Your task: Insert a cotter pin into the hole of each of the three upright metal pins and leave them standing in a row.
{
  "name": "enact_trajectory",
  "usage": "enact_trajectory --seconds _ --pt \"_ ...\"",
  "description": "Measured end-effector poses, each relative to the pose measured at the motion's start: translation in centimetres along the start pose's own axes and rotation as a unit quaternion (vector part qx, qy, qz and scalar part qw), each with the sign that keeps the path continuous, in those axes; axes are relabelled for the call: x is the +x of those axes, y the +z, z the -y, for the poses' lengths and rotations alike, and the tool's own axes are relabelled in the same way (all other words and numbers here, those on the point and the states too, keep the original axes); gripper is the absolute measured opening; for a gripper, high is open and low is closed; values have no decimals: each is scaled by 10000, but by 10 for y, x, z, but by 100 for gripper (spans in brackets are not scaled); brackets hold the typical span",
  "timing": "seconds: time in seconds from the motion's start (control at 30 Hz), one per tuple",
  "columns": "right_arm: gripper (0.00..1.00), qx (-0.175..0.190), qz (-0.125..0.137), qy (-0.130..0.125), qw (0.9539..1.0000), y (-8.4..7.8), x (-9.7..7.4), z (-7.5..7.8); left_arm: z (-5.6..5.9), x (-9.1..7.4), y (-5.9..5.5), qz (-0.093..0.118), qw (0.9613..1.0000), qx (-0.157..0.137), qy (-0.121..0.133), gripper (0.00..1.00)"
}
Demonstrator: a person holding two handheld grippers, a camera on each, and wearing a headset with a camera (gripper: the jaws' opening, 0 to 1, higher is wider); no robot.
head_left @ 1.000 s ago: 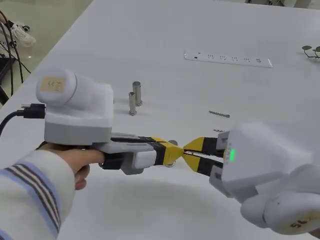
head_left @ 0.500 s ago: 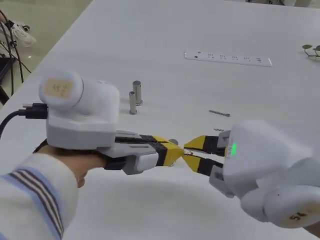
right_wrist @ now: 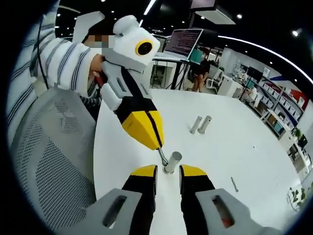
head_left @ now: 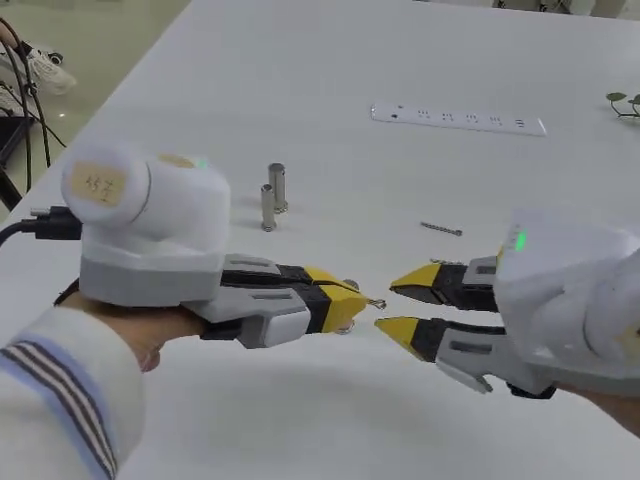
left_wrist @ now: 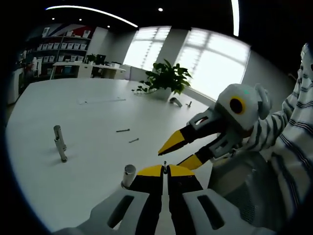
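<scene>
My left gripper (head_left: 348, 303) is shut on a thin cotter pin (head_left: 374, 302), whose end sticks out past the yellow tips. That end points at a short upright metal pin (right_wrist: 172, 162) standing just beside it. My right gripper (head_left: 390, 305) is open, its jaws facing the left gripper's tips a little apart, with the metal pin just ahead of the gap. Two more upright metal pins (head_left: 277, 186) (head_left: 267, 207) stand close together farther back on the white table (head_left: 300, 90). In the left gripper view the cotter pin (left_wrist: 165, 167) shows between the shut jaws.
Two loose cotter pins (head_left: 440, 229) (head_left: 440, 262) lie on the table behind the right gripper. A white power strip (head_left: 455, 116) lies at the back. A small plant (head_left: 624, 101) sits at the far right edge. A mesh chair (right_wrist: 54, 142) is near the table edge.
The right gripper, earlier shut against the left gripper's tips, has opened and drawn back to the right. The left gripper still holds the cotter pin at about the same spot.
</scene>
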State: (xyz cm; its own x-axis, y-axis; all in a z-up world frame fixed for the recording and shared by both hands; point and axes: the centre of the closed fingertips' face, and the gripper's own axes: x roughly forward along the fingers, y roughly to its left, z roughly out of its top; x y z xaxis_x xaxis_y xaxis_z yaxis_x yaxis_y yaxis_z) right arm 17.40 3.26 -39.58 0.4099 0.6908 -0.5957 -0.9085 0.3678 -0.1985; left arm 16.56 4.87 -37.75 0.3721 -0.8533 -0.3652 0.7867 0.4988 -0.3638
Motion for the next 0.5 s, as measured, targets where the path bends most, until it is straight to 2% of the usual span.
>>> enact_trajectory --seconds 0.1,0.17,0.33,0.43,0.47,0.5 --pt "11 359 176 71 9992 4 -2 2 4 -2 2 42 9997 211 -82 0" --pt "11 416 198 159 9988 5 -3 0 4 -2 1 32 9996 266 -77 0" --pt "9 311 166 246 9991 6 -3 -5 8 -3 0 24 9986 501 -190 0" --pt "8 257 133 300 9991 6 -3 -7 12 -2 -1 1 9982 537 -276 0" --pt "8 231 94 361 9990 4 -4 -10 13 -2 -3 -40 9970 711 -316 0" --pt "8 204 74 398 9990 4 -4 -11 14 -2 -4 -58 9966 748 -337 0"
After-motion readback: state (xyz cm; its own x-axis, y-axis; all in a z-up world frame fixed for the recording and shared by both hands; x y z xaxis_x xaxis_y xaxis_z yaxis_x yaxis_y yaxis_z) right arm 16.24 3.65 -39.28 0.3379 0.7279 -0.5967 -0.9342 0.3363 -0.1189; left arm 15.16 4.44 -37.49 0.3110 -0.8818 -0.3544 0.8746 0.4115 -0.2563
